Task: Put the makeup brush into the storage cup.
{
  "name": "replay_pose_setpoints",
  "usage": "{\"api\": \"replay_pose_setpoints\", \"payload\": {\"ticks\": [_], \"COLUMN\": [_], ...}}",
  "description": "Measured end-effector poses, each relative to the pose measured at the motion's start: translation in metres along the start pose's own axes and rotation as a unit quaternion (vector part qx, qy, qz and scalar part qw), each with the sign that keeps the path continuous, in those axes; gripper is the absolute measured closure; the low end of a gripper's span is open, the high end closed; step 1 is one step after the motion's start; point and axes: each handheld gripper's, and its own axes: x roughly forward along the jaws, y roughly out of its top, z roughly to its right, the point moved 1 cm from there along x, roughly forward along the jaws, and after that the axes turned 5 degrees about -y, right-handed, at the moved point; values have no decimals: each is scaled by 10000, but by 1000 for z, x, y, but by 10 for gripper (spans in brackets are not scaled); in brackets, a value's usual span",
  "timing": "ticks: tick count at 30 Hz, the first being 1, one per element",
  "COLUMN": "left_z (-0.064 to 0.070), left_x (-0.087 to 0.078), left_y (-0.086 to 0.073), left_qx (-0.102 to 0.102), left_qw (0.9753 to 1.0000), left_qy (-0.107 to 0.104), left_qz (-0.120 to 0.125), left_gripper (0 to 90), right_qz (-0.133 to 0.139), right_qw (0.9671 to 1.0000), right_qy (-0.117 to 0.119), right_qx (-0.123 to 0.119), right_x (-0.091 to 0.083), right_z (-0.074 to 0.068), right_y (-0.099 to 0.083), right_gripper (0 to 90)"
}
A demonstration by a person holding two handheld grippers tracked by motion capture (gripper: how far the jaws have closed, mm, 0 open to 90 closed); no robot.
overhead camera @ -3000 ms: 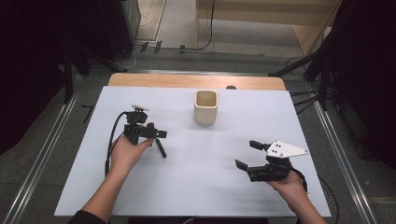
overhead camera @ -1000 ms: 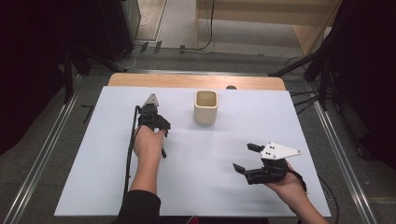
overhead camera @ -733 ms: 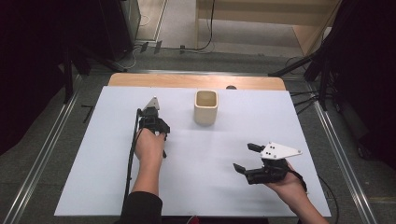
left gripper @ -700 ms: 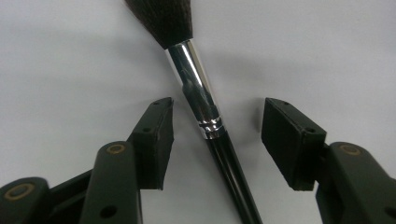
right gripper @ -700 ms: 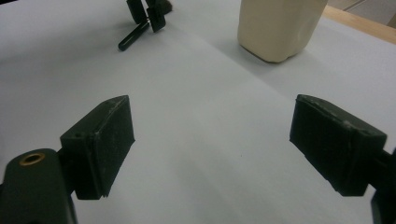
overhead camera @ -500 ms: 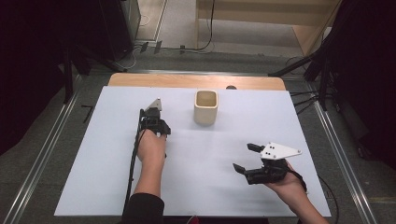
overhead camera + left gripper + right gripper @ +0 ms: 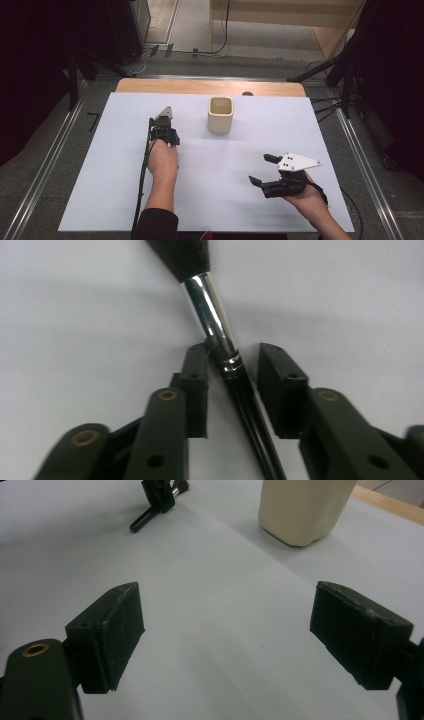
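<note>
My left gripper (image 7: 232, 385) straddles the brush (image 7: 220, 340), fingers narrow, seemingly not quite clamped. My right gripper (image 7: 225, 635) rests wide above the surface (image 7: 125, 170).

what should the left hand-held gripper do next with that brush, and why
Probably close the jaws. In the left gripper view the left hand-held gripper straddles the black-handled brush with the silver metal ferrule, which lies on the white table sheet; one jaw sits against the ferrule's end and the other is apart from it, so it is not clamped yet. Closing there should secure it for lifting.

Lab test bench, white table (image 7: 120, 200), floor rails (image 7: 47, 165), cables (image 7: 222, 30)
</note>
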Motion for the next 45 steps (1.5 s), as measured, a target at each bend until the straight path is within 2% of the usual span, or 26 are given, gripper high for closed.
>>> {"api": "replay_pose_setpoints", "payload": {"ticks": [2,8,11,13,15,17,18,19,20,21,25,26,29,30,31,32,33,35,36,38,40,41,42,43,44,45], "left_z": [-1,-3,-5,-5,-9,-11,-12,-12,-14,-17,-27,-29,-33,-37,-37,-39,-41,-43,-43,-45,-46,-46,-47,-47,-47,-47], "left_x": [0,-1,-1,-1,-4,-9,-12,-12,-15,-21,-30,-32,-35,-36,-36,-37,-38,-41,-41,-46,-48,-48,-50,-50,-51,-51], "left_y": [-1,-1,-1,-1,0,1,2,2,3,4,5,4,3,2,2,2,0,-1,-1,-2,-3,-3,-4,-4,-5,-6], "left_qx": [3,17,248,251,265,281,323,323,349,382,418,495,517,567,567,577,625,750,750,968,1076,1076,1196,1196,1325,1373], "left_qw": [10000,10000,9996,9995,9989,9986,9972,9972,9959,9962,9914,9906,9885,9850,9850,9835,9801,9763,9763,9719,9690,9690,9646,9646,9602,9581], "left_qy": [-2,-72,-138,-172,-395,-449,-666,-666,-818,-743,-1162,-1193,-1335,-1549,-1549,-1642,-1807,-1954,-1954,-2029,-2108,-2108,-2237,-2237,-2349,-2398], "left_qz": [-15,-9,-19,-16,34,91,123,123,153,259,436,462,489,502,502,501,536,556,556,692,715,715,716,716,721,753], "left_gripper": [782,793,797,797,798,799,798,798,798,798,798,798,798,798,797,797,798,798,798,797,797,797,797,797,797,797], "right_qz": [-6,-10,-11,-16,-32,-33,-28,-31,-31,-34,-19,-20,-20,-24,-32,-32,-37,-36,-36,-20,-34,-34,-49,-49,-52,-56], "right_qw": [10000,10000,10000,10000,10000,10000,10000,10000,10000,10000,10000,10000,10000,10000,10000,10000,10000,10000,10000,10000,9999,9999,9999,9999,9998,9998], "right_qy": [4,7,20,21,41,50,50,49,49,45,54,60,67,78,77,77,82,71,71,60,86,86,95,95,97,92], "right_qx": [-6,-49,-60,-71,-41,-32,-31,-24,-24,-23,-22,-21,-6,-9,2,2,18,21,21,47,70,70,121,121,143,145], "right_x": [0,0,0,0,1,1,1,1,1,1,1,0,0,1,1,1,1,1,1,1,1,1,1,1,1,1], "right_z": [-1,-1,-1,-1,-1,-1,-1,-1,-1,-1,0,0,0,1,1,1,1,2,2,4,5,5,6,6,7,7], "right_y": [0,0,0,0,0,0,0,0,0,-1,-1,-1,-1,-2,-2,-2,-2,-2,-2,-3,-3,-3,-4,-4,-4,-4], "right_gripper": [152,151,151,151,151,151,151,151,151,151,151,151,152,151,152,152,152,151,151,152,153,153,154,154,154,154]}}
